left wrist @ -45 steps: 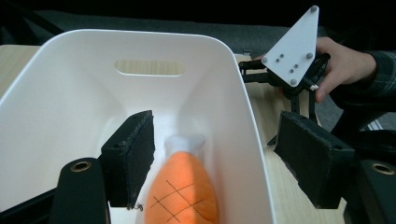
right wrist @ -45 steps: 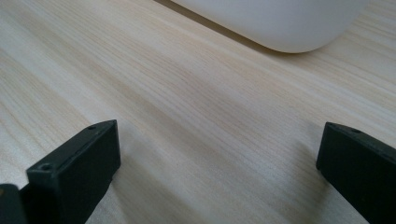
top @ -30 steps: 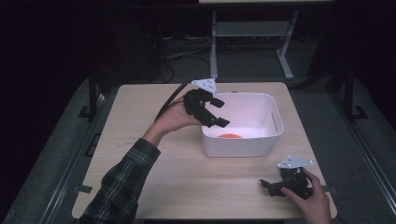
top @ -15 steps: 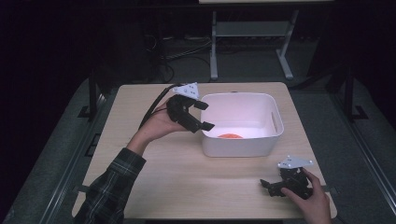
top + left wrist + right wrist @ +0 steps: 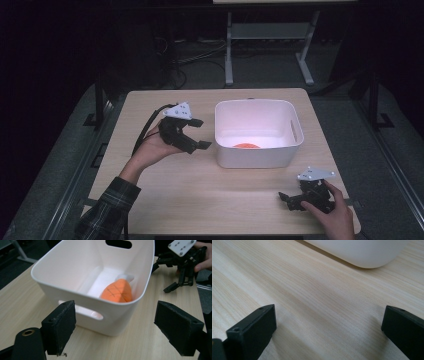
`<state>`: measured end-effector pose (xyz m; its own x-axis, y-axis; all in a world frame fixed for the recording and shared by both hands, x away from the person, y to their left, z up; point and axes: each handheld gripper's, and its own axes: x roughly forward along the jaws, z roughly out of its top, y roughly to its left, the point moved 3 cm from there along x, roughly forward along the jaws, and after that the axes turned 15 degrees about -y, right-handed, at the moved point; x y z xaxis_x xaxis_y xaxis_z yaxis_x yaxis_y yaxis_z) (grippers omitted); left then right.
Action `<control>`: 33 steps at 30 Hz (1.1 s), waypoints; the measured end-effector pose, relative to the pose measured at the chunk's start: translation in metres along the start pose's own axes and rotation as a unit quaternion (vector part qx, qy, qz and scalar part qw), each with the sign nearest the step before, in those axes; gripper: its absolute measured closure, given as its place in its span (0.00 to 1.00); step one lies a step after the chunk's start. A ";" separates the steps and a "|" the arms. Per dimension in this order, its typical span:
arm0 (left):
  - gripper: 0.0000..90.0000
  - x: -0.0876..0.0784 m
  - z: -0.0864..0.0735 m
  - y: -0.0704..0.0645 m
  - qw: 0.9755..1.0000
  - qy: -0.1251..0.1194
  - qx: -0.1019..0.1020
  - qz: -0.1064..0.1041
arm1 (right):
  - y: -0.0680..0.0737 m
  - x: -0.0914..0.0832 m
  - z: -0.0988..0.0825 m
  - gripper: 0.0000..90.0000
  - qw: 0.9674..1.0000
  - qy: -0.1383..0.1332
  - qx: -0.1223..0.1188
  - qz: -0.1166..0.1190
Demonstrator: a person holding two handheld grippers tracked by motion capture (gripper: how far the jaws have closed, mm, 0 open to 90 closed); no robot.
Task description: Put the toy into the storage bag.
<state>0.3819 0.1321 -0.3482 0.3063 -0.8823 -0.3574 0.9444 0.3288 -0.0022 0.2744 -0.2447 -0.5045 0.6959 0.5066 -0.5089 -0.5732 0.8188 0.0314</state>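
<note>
The tub stands on the worktop, right of centre; the toy lies in it. The left gripper is just left of the tub, the right gripper near right.

Both tongs black with square padded jaws and grey screwed triangular top plates, left tongs trailing black cable, left sleeve dark plaid.

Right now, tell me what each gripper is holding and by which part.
Nothing is held. The left gripper is open beside the white bin; the right gripper is open over the table.
</note>
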 end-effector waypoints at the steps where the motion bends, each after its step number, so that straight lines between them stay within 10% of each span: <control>1: 0.18 -0.002 -0.003 -0.001 1.000 0.002 0.000 0.007 | 0.000 0.000 0.000 0.00 1.000 0.000 0.000 0.000; 33: 0.19 -0.046 -0.098 -0.036 0.990 -0.001 -0.043 0.137 | 0.000 0.000 0.000 0.00 1.000 0.000 0.000 -0.001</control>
<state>0.3217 0.1942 -0.4232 0.5504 -0.7561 -0.3542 0.8118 0.5838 0.0151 0.2745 -0.2447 -0.5046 0.6966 0.5055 -0.5092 -0.5724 0.8194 0.0304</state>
